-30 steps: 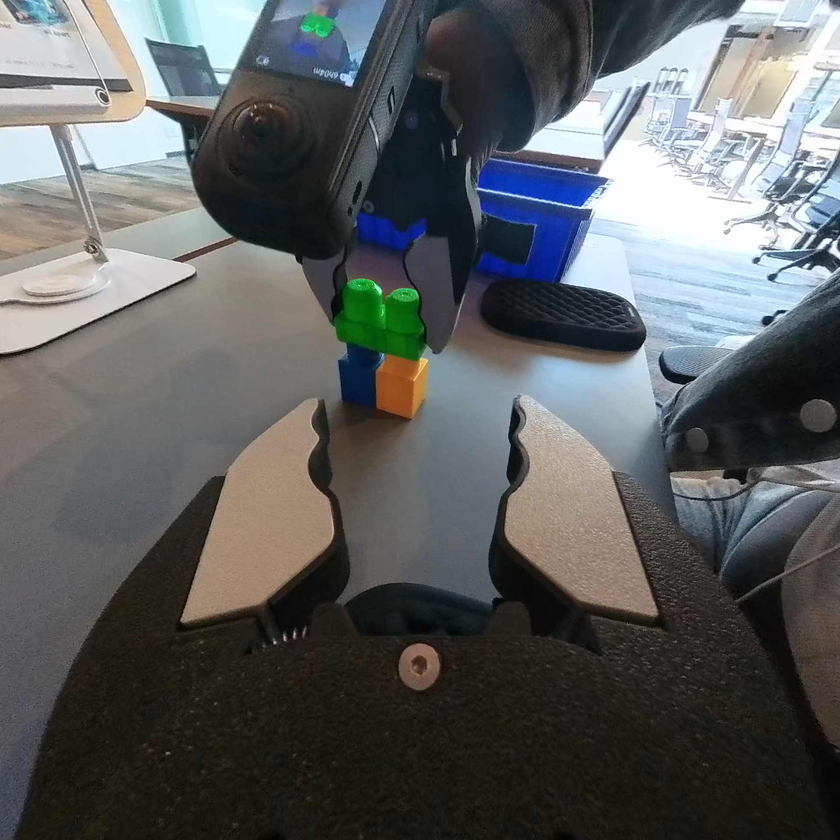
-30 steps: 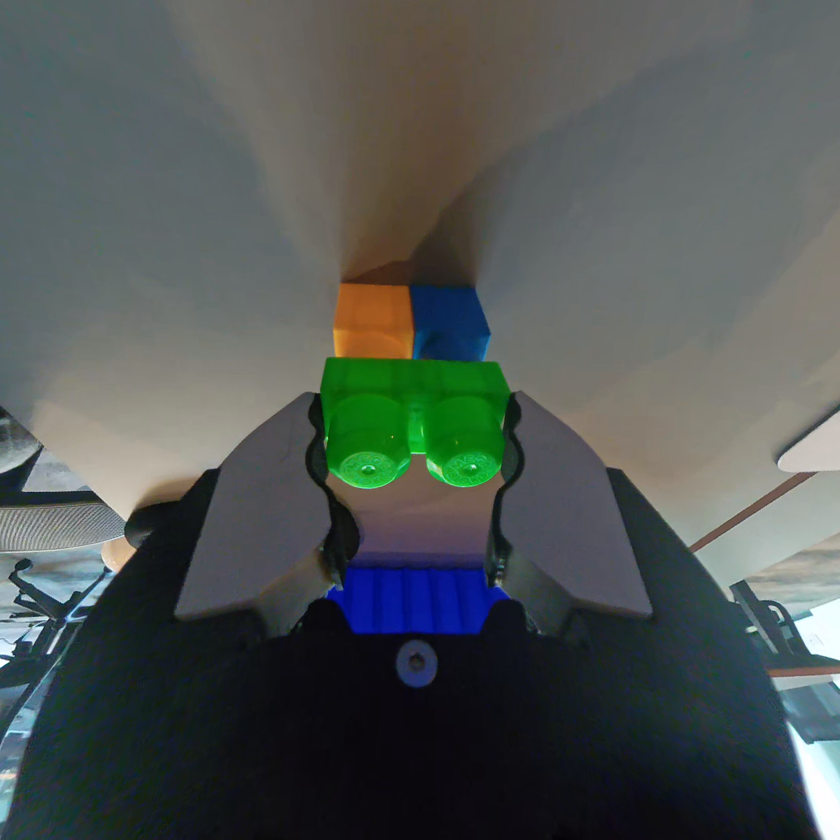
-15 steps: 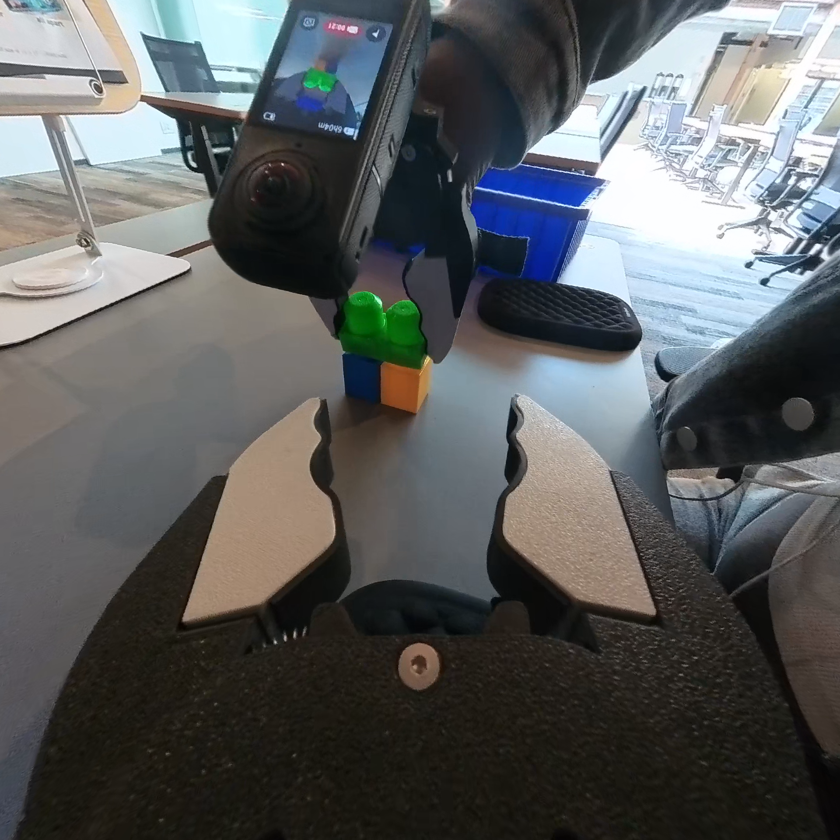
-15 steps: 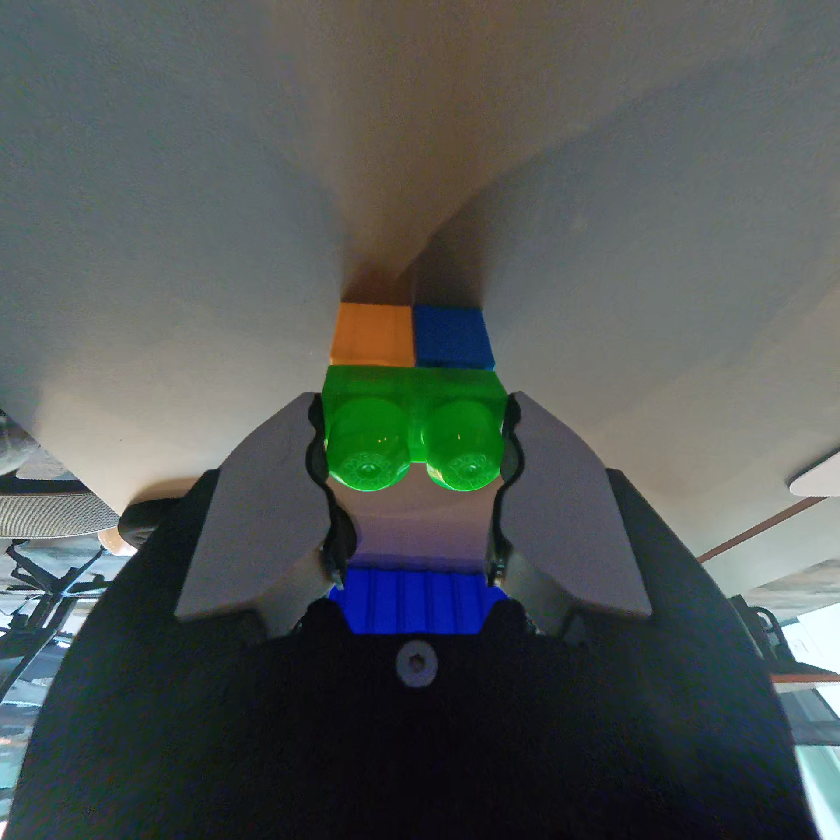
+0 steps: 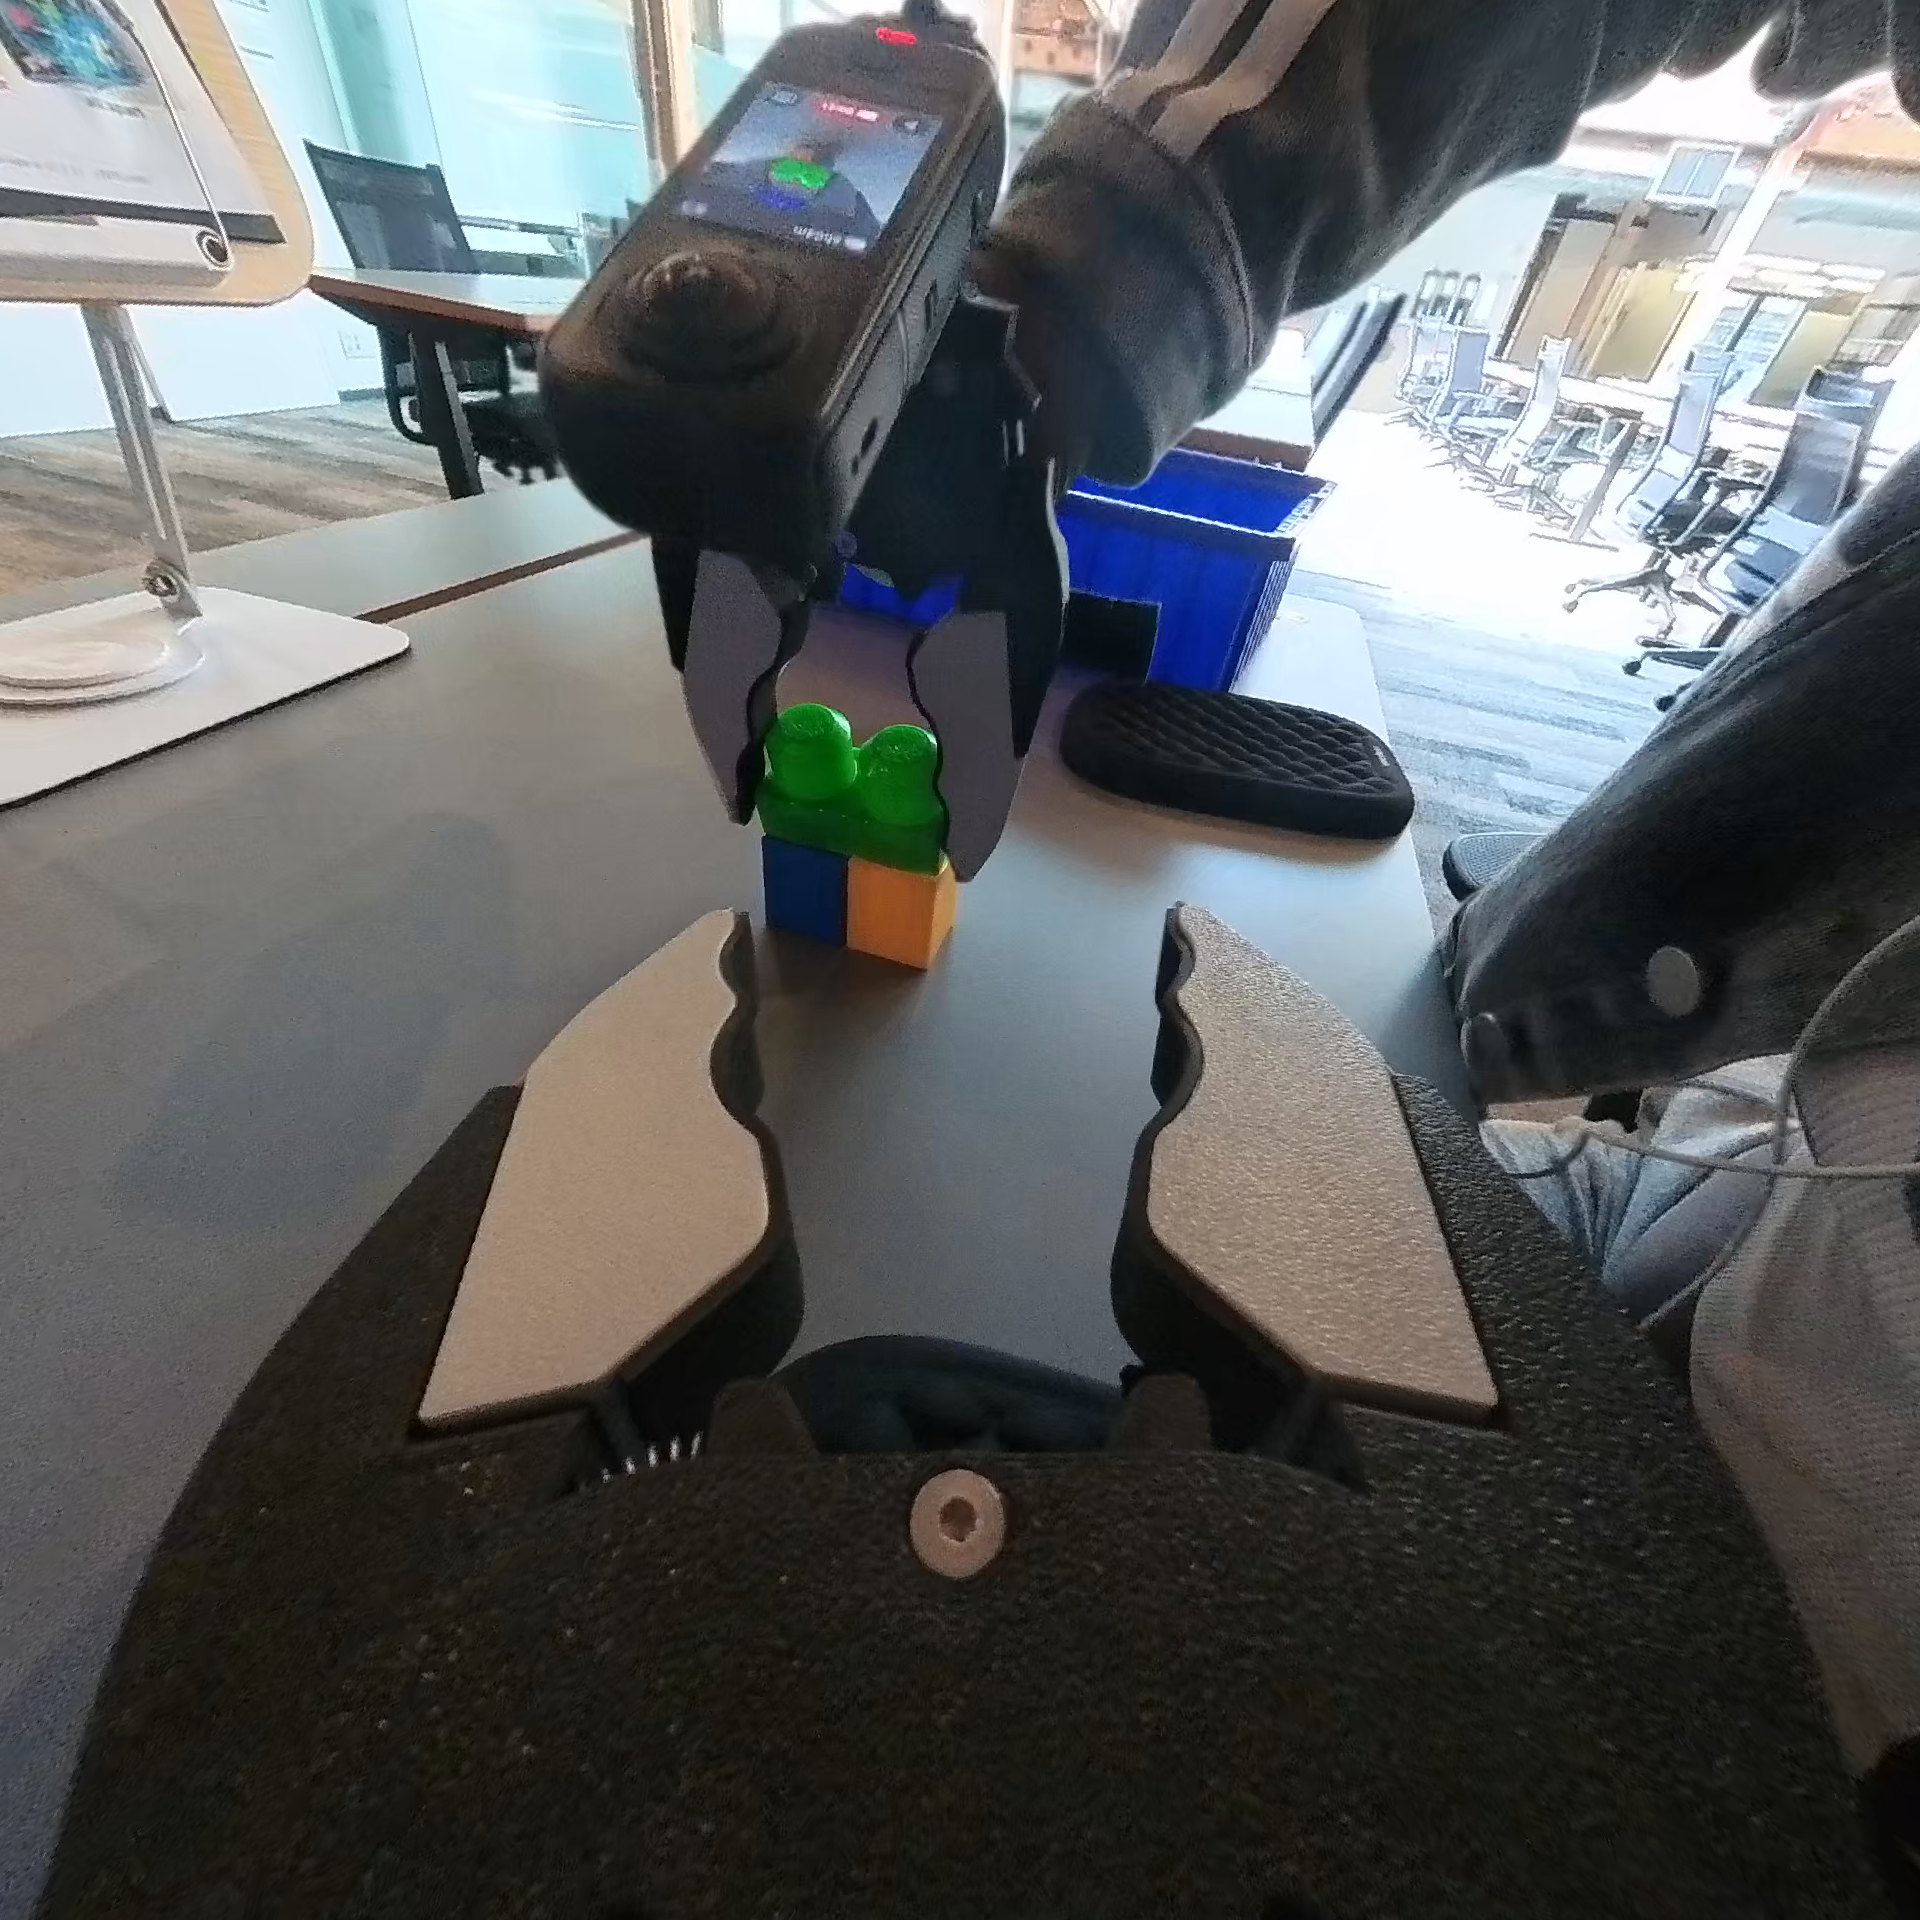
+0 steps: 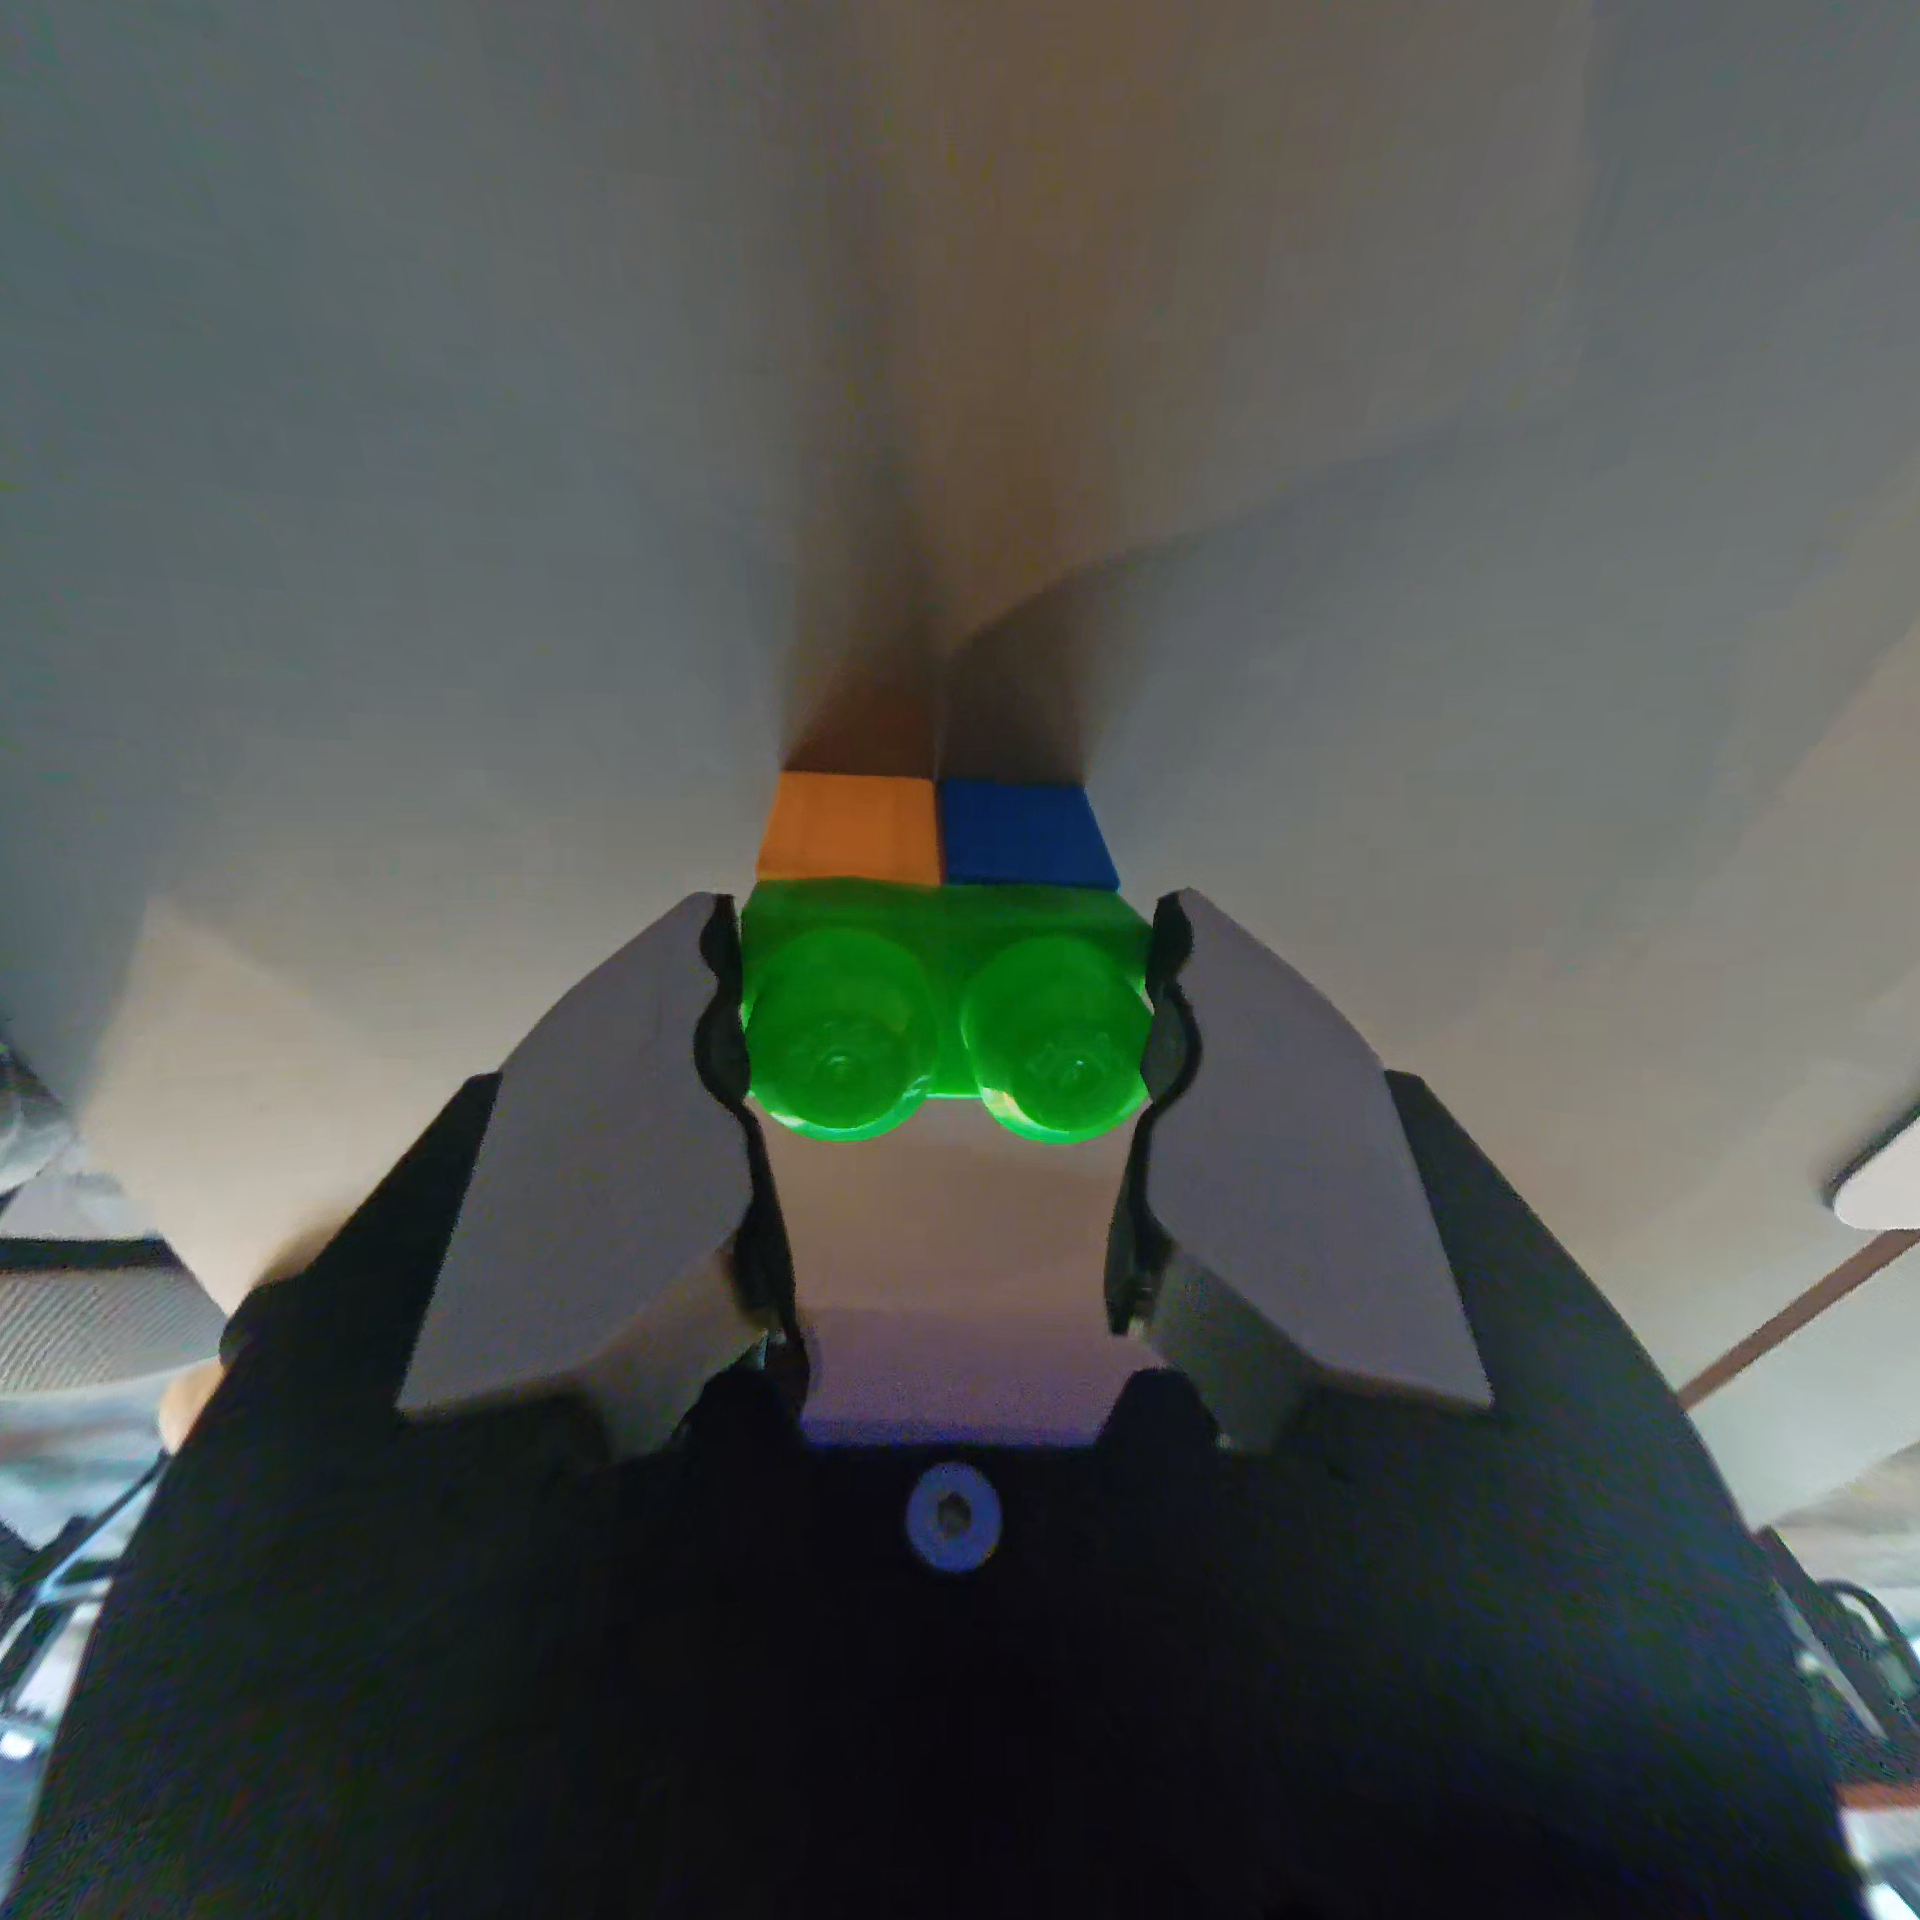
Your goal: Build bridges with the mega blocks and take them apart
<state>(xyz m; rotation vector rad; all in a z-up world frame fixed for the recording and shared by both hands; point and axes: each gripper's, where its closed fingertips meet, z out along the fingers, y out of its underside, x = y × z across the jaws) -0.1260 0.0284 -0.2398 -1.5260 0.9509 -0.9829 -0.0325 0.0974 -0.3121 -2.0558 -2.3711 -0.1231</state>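
Note:
A green two-stud block [image 5: 847, 790] sits across a blue block [image 5: 802, 888] and an orange block [image 5: 899, 914], which stand side by side on the dark table [image 5: 312, 935]. My right gripper [image 5: 857, 831] comes down from above and is shut on the ends of the green block. In the right wrist view the green block [image 6: 940, 935] fills the space between the tips of the right gripper [image 6: 943, 914], with the orange block [image 6: 847, 842] and the blue block [image 6: 1023, 847] beyond it. My left gripper [image 5: 951, 930] is open and empty, just in front of the stack.
A blue bin [image 5: 1174, 582] and a black wrist rest [image 5: 1236, 753] lie behind the stack. A white stand's base [image 5: 208, 644] is at the far left. A person's sleeve [image 5: 1662, 883] and the table's right edge are close on the right. The left gripper's tips are roughly 15 cm from the right gripper's.
The right gripper has pressed the green block down onto the blue and orange blocks and tipped more upright. The left gripper has stayed open in about the same place.

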